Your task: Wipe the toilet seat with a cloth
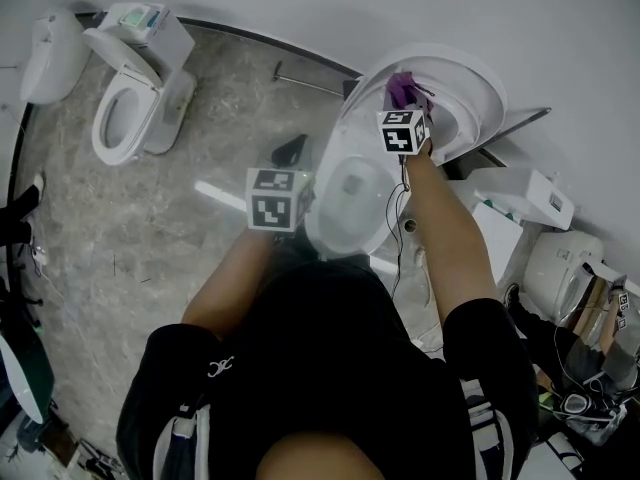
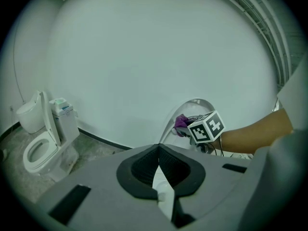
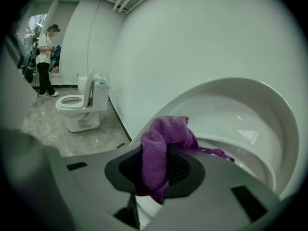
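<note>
Right claw (image 3: 155, 174) pinching purple cloth (image 3: 159, 148) near raised toilet lid (image 3: 250, 114); left claw (image 2: 159, 165) pressed together, empty.

Mottled grey floor (image 1: 120, 238) here, carrying a white toilet (image 1: 350, 188) at centre, a small black object (image 1: 291, 150) just beside it, and a second toilet (image 1: 125, 118) well apart by the wall.

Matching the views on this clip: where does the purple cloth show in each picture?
Head view: purple cloth at upper centre-right, at the tip of the right gripper.
Left gripper view: right of centre, beside the other gripper's marker cube.
Right gripper view: lower centre, clamped between the jaws.
Shared landmark: the raised toilet lid behind the cloth.
</note>
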